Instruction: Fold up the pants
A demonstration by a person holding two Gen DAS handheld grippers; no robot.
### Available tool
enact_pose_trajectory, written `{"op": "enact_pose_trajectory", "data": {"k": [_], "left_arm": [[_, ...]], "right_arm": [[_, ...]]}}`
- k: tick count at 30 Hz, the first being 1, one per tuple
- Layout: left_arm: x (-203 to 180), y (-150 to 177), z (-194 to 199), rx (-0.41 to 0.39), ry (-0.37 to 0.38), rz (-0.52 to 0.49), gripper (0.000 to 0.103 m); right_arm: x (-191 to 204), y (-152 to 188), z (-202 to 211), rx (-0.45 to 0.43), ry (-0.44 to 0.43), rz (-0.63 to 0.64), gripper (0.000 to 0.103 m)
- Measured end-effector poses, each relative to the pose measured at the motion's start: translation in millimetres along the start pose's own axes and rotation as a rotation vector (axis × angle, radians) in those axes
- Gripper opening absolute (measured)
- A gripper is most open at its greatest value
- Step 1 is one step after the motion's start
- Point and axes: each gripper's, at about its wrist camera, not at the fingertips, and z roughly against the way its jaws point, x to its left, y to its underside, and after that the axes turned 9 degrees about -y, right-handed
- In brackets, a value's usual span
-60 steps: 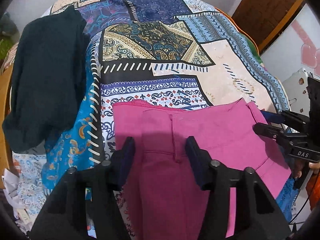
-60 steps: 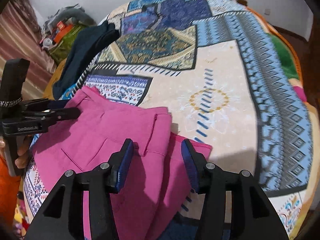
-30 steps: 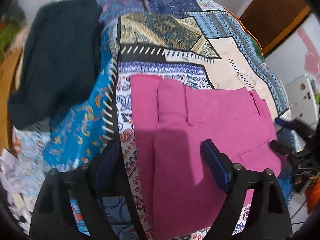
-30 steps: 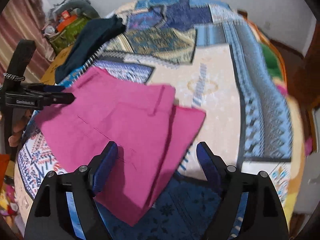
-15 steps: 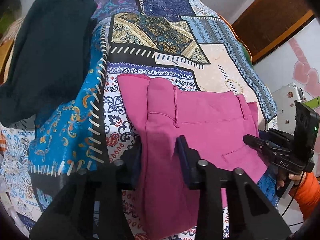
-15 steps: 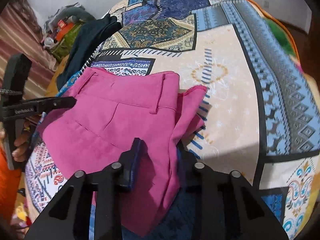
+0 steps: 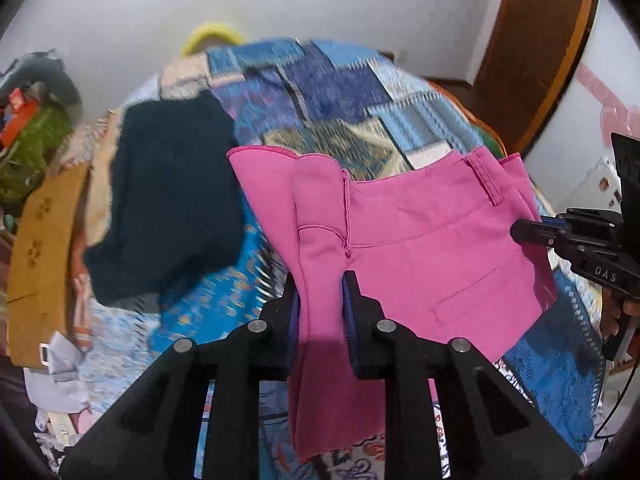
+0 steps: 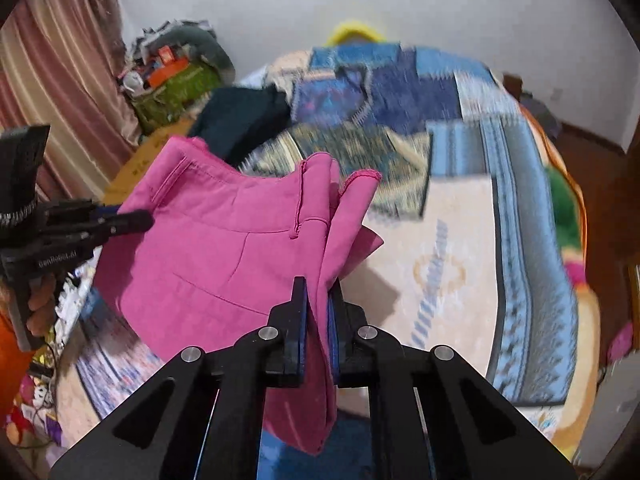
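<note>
Two grippers are closed on the pink pants (image 7: 420, 248), which are held up off the patterned bedspread (image 8: 460, 240) between them. The left gripper (image 7: 320, 300) is pinched on a bunched fold at one side, its jaws closing on the cloth; the right gripper (image 8: 318, 316) is clamped almost fully together on several thin layers at the other side. Slippage is the likely fault: the gathered layers are uneven, so an inner layer could be pulled free and the fold lost. If the two sides are not kept level, the hanging part could be twisted and laid down creased. The dark garment (image 7: 168, 200) lying nearby on the bedspread could be covered if the pants are set down too far over.
</note>
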Motion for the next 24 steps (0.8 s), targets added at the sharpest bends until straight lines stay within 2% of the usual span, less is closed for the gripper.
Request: {"op": "enact_pose_trajectory", "data": {"k": [5, 13, 19, 24], "left_arm": [[30.7, -20.6, 26.6, -0.090, -0.062, 0.045, 0.020], [99.1, -44.6, 38.8, -0.150, -0.128, 0.188, 0.020], [150.0, -59.7, 17.3, -0.140, -0.216, 0.275, 0.020], [185.1, -68.6, -17.5, -0.107, -0.280, 0.314, 0.020]], "right_arm": [[27.5, -37.3, 1.0, -0.067, -0.004, 0.062, 0.008], [70.4, -95.1, -27.0, -0.128, -0.022, 0.149, 0.008], [97.3, -130.7, -70.5, -0.140, -0.038, 0.187, 0.008], [105.6, -148.6, -110.6, -0.129, -0.058, 0.175, 0.008]]}}
